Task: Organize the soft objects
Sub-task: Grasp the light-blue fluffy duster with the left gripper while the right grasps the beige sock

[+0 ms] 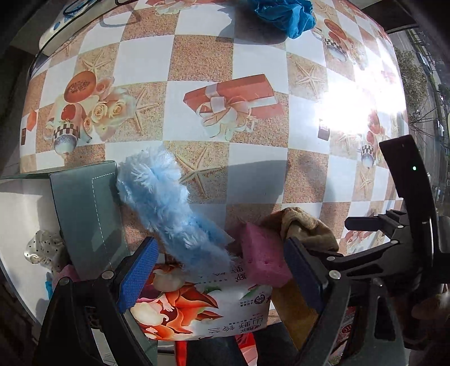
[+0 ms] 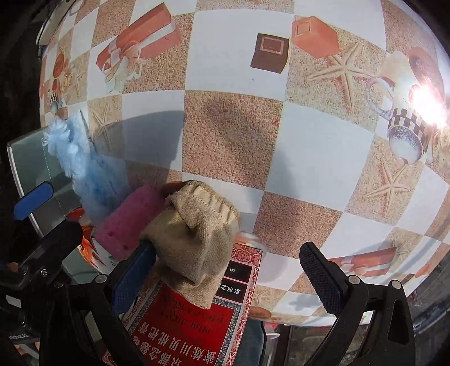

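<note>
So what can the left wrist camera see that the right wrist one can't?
Only the left wrist view shows the crumpled blue cloth at the table's far edge and a polka-dot fabric inside the box. Only the right wrist view shows the red printed box under the tan sock. Both show the fluffy blue duster, pink sponge, sock and the checkered tablecloth.

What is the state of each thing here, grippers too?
Left gripper: open, holds nothing.
Right gripper: open, one finger against the beige cloth.
Blue duster: lying across the tissue pack.
Pink sponge: lying tilted.
Beige cloth: crumpled, on the red box.
Tissue pack: sealed.
Red box: closed.
</note>
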`<move>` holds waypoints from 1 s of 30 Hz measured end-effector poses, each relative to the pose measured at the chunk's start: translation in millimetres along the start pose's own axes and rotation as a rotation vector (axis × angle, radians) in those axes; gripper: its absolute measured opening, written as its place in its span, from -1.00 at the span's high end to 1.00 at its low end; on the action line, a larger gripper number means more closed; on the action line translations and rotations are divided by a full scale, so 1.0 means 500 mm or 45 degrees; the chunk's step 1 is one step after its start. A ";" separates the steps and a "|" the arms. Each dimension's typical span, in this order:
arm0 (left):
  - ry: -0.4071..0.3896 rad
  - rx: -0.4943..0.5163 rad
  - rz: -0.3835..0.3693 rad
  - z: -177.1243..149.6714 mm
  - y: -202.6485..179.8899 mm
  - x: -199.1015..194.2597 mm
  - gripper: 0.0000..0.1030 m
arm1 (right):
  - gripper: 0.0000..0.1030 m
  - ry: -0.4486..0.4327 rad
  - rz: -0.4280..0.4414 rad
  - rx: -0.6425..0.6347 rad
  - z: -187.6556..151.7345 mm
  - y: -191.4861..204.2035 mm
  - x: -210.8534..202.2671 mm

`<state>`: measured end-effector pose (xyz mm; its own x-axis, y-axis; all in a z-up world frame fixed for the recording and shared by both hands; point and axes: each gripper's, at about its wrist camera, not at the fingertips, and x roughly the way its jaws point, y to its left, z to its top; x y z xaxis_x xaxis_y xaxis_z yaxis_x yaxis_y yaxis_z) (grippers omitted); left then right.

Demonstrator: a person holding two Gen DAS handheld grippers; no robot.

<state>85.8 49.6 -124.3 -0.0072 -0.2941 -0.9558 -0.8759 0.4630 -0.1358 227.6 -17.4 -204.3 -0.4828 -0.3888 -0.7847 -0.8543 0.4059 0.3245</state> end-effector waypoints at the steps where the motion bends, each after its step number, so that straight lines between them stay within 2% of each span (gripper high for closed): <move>1: 0.028 -0.006 0.015 0.007 -0.002 0.012 -0.80 | -1.00 0.020 -0.017 -0.014 0.004 0.000 0.010; 5: 0.114 0.020 0.083 0.025 -0.011 0.067 -0.80 | -1.00 0.017 -0.123 -0.044 0.008 -0.014 0.022; 8: 0.147 -0.011 0.044 0.032 -0.009 0.094 -0.80 | -1.00 -0.027 -0.142 -0.018 0.002 -0.045 0.013; 13: 0.079 0.004 -0.009 0.054 -0.035 0.095 -0.84 | -1.00 -0.123 -0.224 0.063 -0.021 -0.119 -0.005; 17: -0.058 0.130 -0.081 0.080 -0.094 0.041 -0.85 | -1.00 -0.246 -0.420 0.184 -0.038 -0.201 -0.044; 18: -0.106 0.165 -0.075 0.082 -0.107 0.018 -0.85 | -1.00 -0.278 -0.421 0.237 -0.044 -0.227 -0.059; 19: -0.139 0.193 -0.059 0.082 -0.114 0.002 -0.86 | -1.00 -0.325 -0.371 0.281 -0.055 -0.248 -0.076; 21: -0.177 0.243 -0.011 0.073 -0.118 -0.021 -0.86 | -1.00 -0.427 -0.192 0.322 -0.079 -0.273 -0.107; 24: -0.162 0.261 0.056 0.073 -0.106 -0.012 -0.86 | -1.00 -0.486 -0.033 0.282 -0.111 -0.256 -0.118; 27: -0.094 0.213 0.057 0.067 -0.095 0.028 -0.86 | -1.00 -0.462 0.001 0.162 -0.109 -0.195 -0.089; 30: -0.058 0.189 0.100 0.062 -0.094 0.067 -0.86 | -1.00 -0.412 -0.089 0.066 -0.081 -0.146 -0.043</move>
<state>141.6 44.0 -158.0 -0.0477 -0.2153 -0.9754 -0.7925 0.6026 -0.0943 292.7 -72.1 -189.8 -0.3299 -0.1377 -0.9339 -0.8683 0.4323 0.2430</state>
